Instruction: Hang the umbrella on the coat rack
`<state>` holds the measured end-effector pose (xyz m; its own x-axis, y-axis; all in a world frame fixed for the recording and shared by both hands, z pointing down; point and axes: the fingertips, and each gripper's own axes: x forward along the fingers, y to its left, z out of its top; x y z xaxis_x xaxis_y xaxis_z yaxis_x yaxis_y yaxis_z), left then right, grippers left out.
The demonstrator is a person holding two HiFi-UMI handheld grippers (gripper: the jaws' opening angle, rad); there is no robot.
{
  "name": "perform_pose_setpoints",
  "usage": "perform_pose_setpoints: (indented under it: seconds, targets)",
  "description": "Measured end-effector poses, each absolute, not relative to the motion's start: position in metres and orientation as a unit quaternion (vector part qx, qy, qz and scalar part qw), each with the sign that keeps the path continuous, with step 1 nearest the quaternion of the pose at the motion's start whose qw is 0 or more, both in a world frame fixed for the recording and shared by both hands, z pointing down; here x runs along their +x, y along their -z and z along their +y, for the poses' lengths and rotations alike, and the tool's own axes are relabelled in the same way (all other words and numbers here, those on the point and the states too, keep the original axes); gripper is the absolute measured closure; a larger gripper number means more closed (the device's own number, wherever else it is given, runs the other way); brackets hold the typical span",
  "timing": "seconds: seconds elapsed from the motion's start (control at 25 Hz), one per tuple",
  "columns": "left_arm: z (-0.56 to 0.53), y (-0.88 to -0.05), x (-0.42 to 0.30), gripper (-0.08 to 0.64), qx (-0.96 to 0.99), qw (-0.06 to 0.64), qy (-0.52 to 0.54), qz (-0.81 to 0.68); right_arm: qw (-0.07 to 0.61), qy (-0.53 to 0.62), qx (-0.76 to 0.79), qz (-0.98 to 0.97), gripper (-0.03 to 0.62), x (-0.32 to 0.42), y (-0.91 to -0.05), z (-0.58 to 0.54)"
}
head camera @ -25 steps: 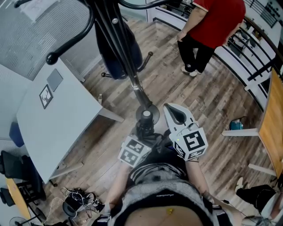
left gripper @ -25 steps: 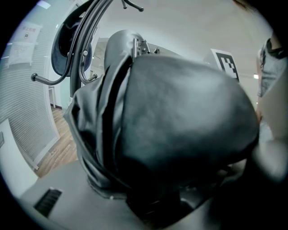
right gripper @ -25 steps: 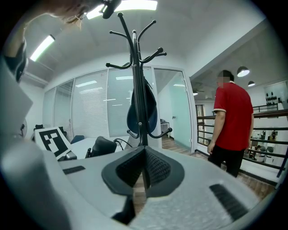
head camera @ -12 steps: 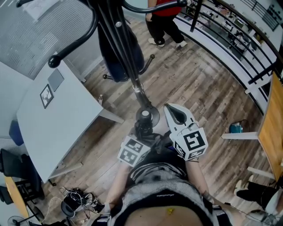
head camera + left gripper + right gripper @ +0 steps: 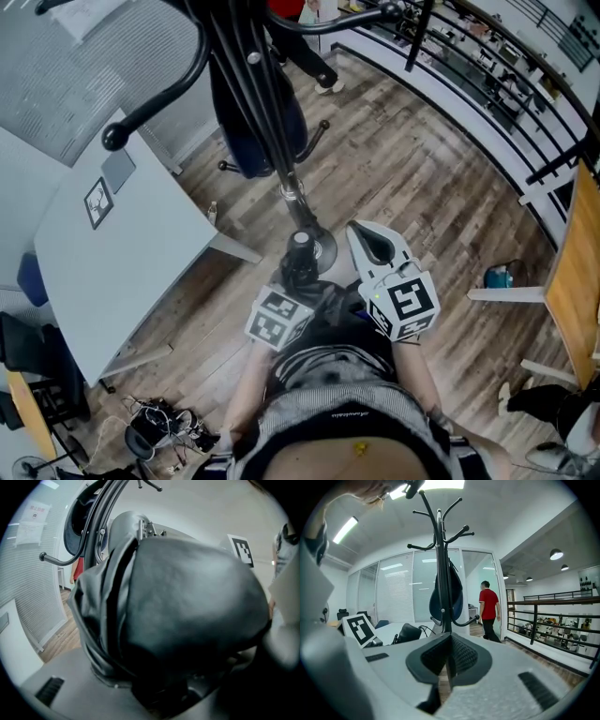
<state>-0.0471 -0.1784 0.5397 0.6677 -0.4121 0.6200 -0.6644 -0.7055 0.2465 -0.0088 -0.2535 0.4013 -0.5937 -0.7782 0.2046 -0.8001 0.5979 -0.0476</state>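
A folded black umbrella [image 5: 301, 265] stands upright in my left gripper [image 5: 296, 285], which is shut on its bundled fabric. In the left gripper view the umbrella [image 5: 178, 620] fills nearly the whole picture and hides the jaws. The black coat rack [image 5: 283, 183] rises just beyond it, its round base [image 5: 323, 248] right behind the umbrella's top. My right gripper [image 5: 373, 246] hovers beside the umbrella on the right, shut with nothing in it. In the right gripper view the right gripper [image 5: 447, 662] points at the coat rack [image 5: 439, 564], whose curved hooks spread at the top.
A dark blue bag [image 5: 261, 127] hangs on the rack, also visible as the bag [image 5: 449, 597]. A grey table [image 5: 122, 248] stands to the left, cables [image 5: 164, 427] on the floor by it. A black railing [image 5: 487, 56] runs at the right. A person in red [image 5: 489, 607] walks away.
The person in the red shirt has walked off toward the top edge of the head view. Both grippers and the umbrella stay almost where they were.
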Motion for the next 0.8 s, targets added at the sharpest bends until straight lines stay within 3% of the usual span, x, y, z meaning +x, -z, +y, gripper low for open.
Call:
perform_pose_setpoints:
  seconds: [0.8]
  targets:
    - [-0.211, -0.550, -0.062, 0.311, 0.865, 0.252, -0.272, -0.339, 0.079, -0.066, 0.452, -0.886, 0.589, 0.002, -0.399, -0.266]
